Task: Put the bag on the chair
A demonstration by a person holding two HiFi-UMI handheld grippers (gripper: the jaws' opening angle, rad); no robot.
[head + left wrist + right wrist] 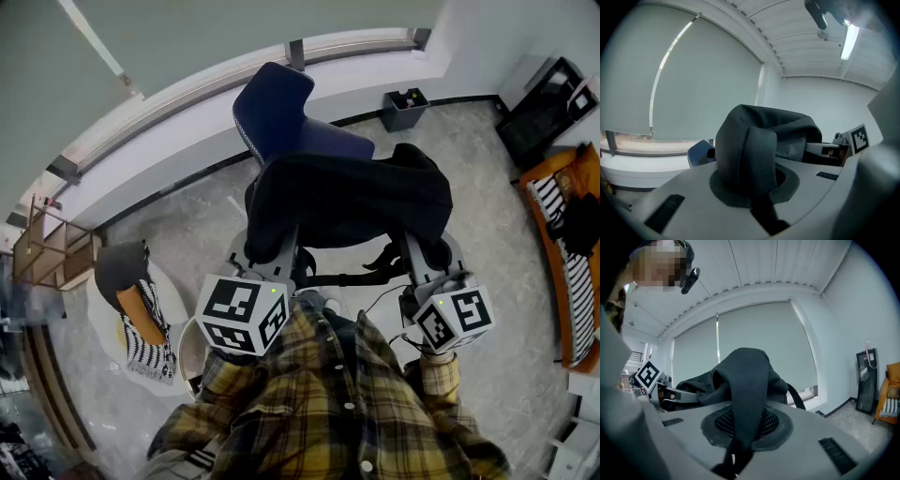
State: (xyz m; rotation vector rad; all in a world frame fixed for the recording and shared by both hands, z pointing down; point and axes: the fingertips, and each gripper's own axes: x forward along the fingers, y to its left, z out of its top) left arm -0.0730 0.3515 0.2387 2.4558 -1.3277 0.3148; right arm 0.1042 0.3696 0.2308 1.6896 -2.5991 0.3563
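1. The grey speckled floor (187, 230) fills the middle of the head view and meets a curved wall along the top.
2. Upper centre: a blue chair (281, 117) stands on it.
3. Upper right: a dark bin (404, 109) sits against the wall, with a black cabinet (544, 103) nearer the corner.
4. Right edge: an orange sofa (562, 234).
5. Left: a round white seat (101, 314) draped with striped cloth (150, 352). A wooden shelf (52, 248) stands at the far left.

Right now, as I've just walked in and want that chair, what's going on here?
A person in a plaid shirt holds a black bag up: the left gripper and the right gripper are each shut on a fold of it. It hangs by the blue chair, apparently not yet on the seat.
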